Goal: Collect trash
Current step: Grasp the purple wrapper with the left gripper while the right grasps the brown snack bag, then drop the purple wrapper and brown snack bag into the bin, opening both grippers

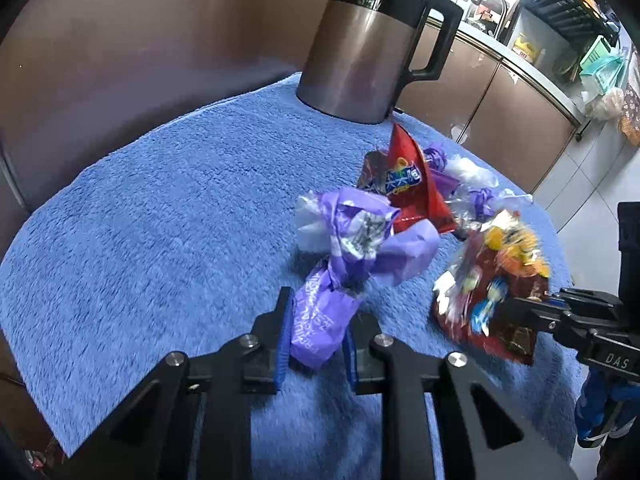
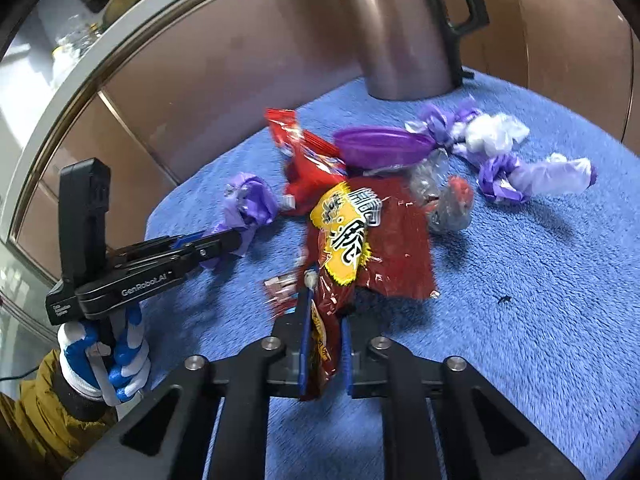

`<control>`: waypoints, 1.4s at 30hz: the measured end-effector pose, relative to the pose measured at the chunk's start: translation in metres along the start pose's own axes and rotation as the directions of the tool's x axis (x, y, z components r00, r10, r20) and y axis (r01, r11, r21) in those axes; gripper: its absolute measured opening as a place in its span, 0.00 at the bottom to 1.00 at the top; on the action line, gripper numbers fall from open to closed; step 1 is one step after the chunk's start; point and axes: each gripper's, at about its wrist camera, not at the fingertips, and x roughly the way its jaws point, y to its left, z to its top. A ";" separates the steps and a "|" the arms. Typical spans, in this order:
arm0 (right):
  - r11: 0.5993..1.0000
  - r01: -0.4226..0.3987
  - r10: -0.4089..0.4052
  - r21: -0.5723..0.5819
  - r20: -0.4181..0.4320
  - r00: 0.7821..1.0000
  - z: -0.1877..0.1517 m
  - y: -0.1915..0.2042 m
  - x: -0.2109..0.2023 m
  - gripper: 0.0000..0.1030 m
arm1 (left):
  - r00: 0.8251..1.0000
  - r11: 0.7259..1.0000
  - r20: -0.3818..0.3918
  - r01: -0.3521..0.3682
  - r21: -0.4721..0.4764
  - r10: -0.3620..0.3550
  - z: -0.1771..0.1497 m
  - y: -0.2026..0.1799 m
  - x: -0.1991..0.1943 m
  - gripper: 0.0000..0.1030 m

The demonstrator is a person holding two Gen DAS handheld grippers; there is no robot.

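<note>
Standing at the far edge of the blue towel (image 1: 140, 220), the steel kettle (image 1: 360, 48) is looming over everything, and it is the biggest hazard: an arm swinging up with a trailing bag could be knocking it over. Nearer, the rest of the trash is lying in a loose heap between kettle and grippers: a red snack packet (image 1: 412, 184), a purple lid (image 2: 382, 145) and several knotted purple-and-white wrappers (image 2: 536, 176). These are touching and overlapping, so lifting one piece may be dragging a neighbour off the towel.

The right gripper (image 2: 325, 320) is pinching the lower end of the dark red chip bag (image 2: 384, 248) with narrow jaws. The slick foil is hanging mostly beyond the pads, so it could be slipping out on a fast move.

The left gripper (image 1: 316, 320) is clamping the tail of a crumpled purple bag (image 1: 352, 240), also narrow. Only thin film is being held there, so it may be tearing or sliding free.

No bin is showing in either view.
</note>
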 end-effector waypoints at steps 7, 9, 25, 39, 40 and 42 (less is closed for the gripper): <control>0.998 -0.005 0.007 -0.055 0.040 0.999 -0.011 0.022 -0.032 0.09 | 0.999 1.000 0.040 -0.002 -0.028 0.003 -0.019 0.002 -0.040 0.19; 0.998 -0.004 0.009 -0.068 0.068 0.998 -0.014 0.029 -0.047 0.09 | 0.998 1.000 0.056 -0.002 -0.031 0.004 -0.023 0.001 -0.054 0.19; 0.984 0.153 -0.174 0.093 0.308 0.935 -0.089 -0.024 -0.213 0.09 | 0.984 0.975 0.108 0.122 0.187 -0.144 -0.031 -0.126 -0.120 0.19; 0.808 0.365 -0.480 0.462 0.159 0.863 -0.203 -0.181 -0.255 0.09 | 0.953 0.824 -0.165 0.301 0.481 -0.253 -0.054 -0.343 -0.028 0.19; 0.798 0.365 -0.482 0.480 0.144 0.864 -0.211 -0.191 -0.254 0.09 | 0.949 0.814 -0.188 0.313 0.490 -0.252 -0.057 -0.356 -0.020 0.19; 0.778 0.356 -0.476 0.518 0.115 0.872 -0.223 -0.212 -0.247 0.09 | 0.941 0.795 -0.230 0.332 0.508 -0.246 -0.064 -0.383 -0.003 0.19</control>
